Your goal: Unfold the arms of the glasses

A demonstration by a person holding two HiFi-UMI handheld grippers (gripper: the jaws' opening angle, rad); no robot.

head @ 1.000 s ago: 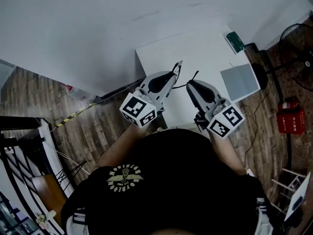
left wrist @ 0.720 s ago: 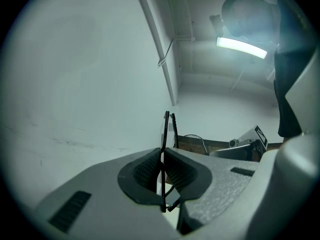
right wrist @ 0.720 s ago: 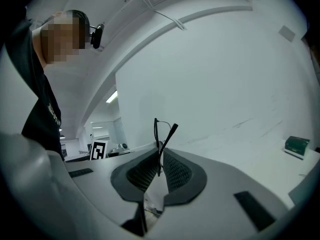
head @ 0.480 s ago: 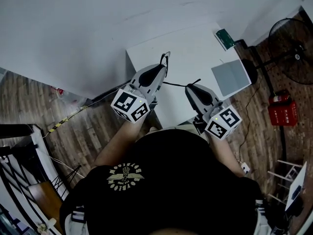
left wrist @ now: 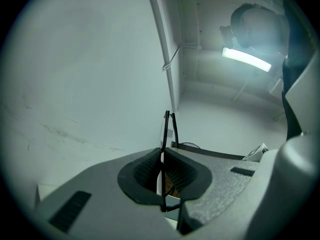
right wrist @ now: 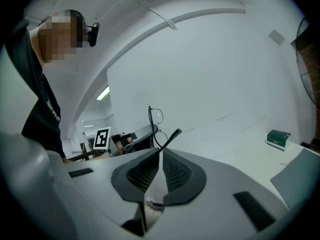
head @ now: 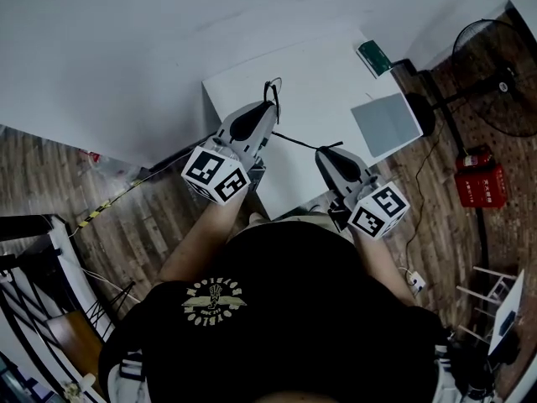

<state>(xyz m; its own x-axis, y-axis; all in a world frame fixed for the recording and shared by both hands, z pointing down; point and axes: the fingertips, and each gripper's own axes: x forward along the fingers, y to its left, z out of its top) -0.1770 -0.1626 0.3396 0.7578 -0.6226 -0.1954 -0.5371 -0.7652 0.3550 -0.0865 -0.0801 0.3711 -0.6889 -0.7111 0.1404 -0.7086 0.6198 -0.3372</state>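
The left tool is clenched on the thin black wire frame of the glasses, held edge-on over the white desk. The right tool pinches one slender arm; only its view shows a rounded lens. The head view adds a grey pad, a green box and the wood-plank floor.

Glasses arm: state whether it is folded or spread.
Spread: one arm runs from the frame in the left gripper to the right gripper, its jaws just closing on it.
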